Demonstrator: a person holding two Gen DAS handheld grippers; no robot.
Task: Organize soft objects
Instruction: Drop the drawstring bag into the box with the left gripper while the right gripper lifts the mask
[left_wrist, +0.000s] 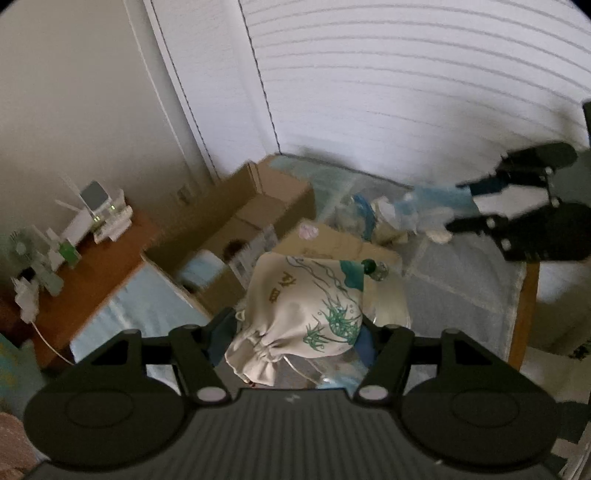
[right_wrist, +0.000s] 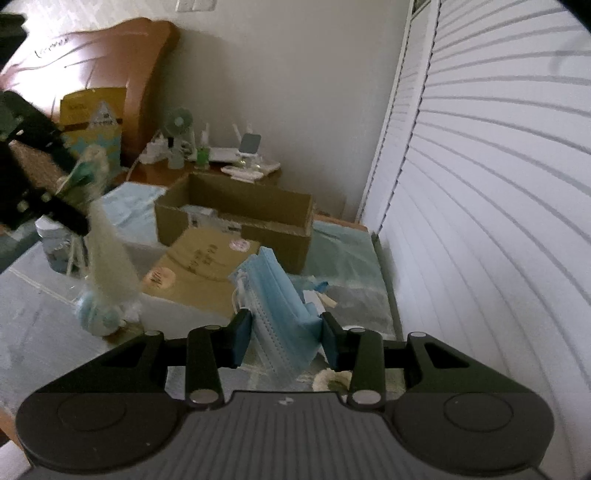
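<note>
Both tongs loaded: left gripper (left_wrist: 295, 343) clamps cream printed drawstring cloth pouch (left_wrist: 306, 310); right gripper (right_wrist: 284, 339) pinches stacked pale-blue pleated face masks (right_wrist: 277, 295), both above the bed's window-side edge. Light, floppy; grip mid-stack.

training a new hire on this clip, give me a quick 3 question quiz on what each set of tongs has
1. True or false: the left tongs grip a drawstring cloth bag.
2. What do the right tongs hold? A) face masks B) a fan C) a bottle
3. Fill in: the open ___ box sits behind the masks.

Key: 1 true; 2 A; 3 cardboard
</note>
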